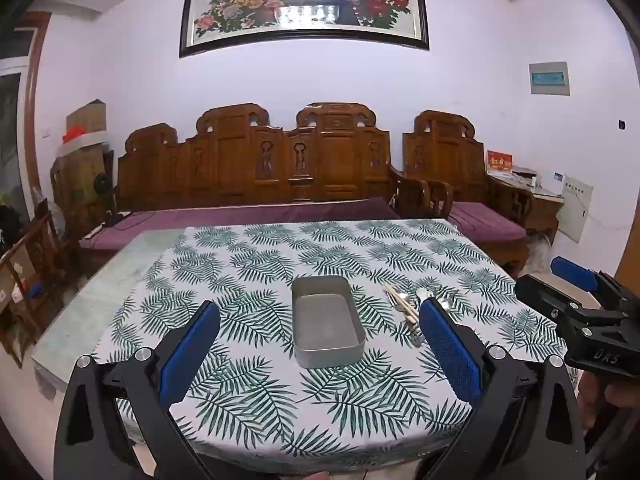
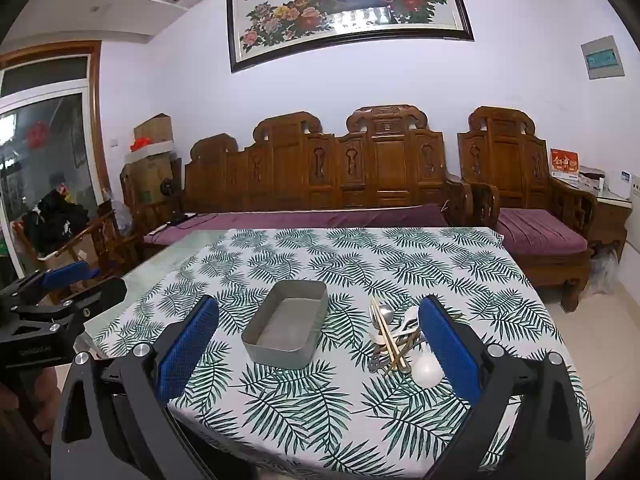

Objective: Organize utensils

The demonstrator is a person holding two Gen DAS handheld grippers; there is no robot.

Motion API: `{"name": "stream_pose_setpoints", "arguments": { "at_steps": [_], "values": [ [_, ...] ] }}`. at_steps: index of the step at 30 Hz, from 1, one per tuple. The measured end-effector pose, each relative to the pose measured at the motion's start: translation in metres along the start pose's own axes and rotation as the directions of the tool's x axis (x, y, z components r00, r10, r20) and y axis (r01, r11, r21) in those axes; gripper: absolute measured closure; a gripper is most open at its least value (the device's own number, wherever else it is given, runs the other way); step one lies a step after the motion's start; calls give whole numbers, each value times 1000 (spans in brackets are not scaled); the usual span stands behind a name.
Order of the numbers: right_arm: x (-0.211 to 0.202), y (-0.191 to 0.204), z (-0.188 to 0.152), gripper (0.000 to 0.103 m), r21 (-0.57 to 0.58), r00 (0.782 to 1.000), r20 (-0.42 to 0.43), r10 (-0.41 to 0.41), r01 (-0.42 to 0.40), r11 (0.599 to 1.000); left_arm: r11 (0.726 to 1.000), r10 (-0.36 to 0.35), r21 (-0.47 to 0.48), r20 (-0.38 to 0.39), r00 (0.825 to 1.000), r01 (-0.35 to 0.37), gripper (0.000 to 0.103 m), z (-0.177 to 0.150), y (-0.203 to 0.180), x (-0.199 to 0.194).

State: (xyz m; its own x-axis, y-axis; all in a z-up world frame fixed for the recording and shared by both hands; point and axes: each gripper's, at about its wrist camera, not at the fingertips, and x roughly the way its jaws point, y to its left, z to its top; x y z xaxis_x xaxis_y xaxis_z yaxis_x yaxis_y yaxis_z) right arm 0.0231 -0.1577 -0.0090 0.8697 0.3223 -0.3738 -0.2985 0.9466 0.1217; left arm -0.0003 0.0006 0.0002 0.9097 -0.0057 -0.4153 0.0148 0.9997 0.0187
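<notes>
Fingers: my right gripper (image 2: 318, 344) and my left gripper (image 1: 320, 346) both hang spread wide above the near table (image 2: 400, 420) edge, holding nothing.
Spoons: white spoon (image 2: 427, 368) lies nearest in the pile; it looks like ceramic or plastic, so smooth and possibly brittle. I'd pinch its handle. A metal spoon (image 2: 385, 314) lies farther back, stiff and slick.
Chopsticks: the pair (image 2: 386, 332) lies across the heap, light, thin, likely to roll; I'd take them mid-length, both together.
Tin: empty metal tin (image 2: 286, 330) sits just left of the pile, apart from it, rigid and light; it may slide if nudged.
</notes>
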Motion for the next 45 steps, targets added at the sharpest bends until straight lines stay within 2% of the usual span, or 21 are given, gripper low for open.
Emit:
{"name": "stream_pose_setpoints", "arguments": {
  "at_steps": [45],
  "values": [
    [0,1,0,2,3,1000,1,2,-2,1000,999,-17,-27,11,1000,17,7,5,1,-6]
  ]
}}
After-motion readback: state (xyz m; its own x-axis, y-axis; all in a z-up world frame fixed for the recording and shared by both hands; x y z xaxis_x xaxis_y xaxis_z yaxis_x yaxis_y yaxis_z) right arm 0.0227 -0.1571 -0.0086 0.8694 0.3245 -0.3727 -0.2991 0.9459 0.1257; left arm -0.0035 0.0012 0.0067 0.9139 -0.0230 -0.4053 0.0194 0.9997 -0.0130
